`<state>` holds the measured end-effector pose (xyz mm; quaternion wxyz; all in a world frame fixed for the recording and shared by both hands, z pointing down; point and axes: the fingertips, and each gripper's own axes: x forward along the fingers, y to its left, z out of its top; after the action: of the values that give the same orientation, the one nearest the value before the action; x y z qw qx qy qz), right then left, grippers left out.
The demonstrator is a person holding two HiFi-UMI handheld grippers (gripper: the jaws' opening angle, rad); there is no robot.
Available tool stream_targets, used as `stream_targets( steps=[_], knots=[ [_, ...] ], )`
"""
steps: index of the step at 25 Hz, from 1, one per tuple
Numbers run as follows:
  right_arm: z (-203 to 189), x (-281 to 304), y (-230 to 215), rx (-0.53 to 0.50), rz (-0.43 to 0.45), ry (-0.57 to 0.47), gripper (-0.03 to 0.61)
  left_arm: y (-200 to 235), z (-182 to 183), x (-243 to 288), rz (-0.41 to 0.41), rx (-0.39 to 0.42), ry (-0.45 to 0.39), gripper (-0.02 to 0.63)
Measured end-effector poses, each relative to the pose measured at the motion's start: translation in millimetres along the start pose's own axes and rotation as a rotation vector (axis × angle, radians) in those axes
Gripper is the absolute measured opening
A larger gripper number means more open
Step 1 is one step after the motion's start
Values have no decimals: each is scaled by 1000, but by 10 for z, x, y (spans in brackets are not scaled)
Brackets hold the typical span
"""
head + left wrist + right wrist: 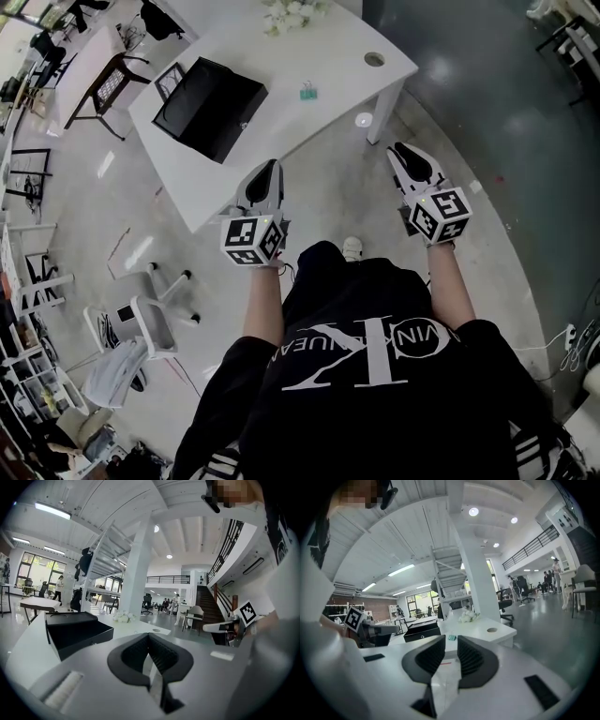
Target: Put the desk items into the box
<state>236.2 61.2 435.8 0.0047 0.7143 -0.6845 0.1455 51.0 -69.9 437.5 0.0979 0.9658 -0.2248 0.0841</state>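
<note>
An open black box (208, 106) sits on the white desk (309, 56), with a small teal binder clip (308, 92) to its right and white flowers (295, 11) at the far edge. Both grippers are held in the air short of the desk's near edge, empty. My left gripper (265, 178) points at the box (75, 632), and its jaws meet at the tips (148, 637). My right gripper (409, 159) has a narrow gap between its pads (451, 641). Through that gap I see the clip (451, 638) and the box (421, 631).
A white office chair (141, 323) stands on the floor at lower left. More desks and chairs fill the upper left (89, 66). The desk has a round cable hole (374, 59) and a white leg (384, 112). A power strip (570, 337) lies at far right.
</note>
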Motion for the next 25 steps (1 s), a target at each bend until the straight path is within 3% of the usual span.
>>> stream_targets(
  steps=[11, 25],
  knots=[
    [-56, 412, -85, -41, 60, 54, 42, 87, -87, 257, 12, -10, 43, 9],
    [109, 1165, -401, -57, 138, 122, 46, 423, -6, 1010, 6, -28, 74, 9]
  ],
)
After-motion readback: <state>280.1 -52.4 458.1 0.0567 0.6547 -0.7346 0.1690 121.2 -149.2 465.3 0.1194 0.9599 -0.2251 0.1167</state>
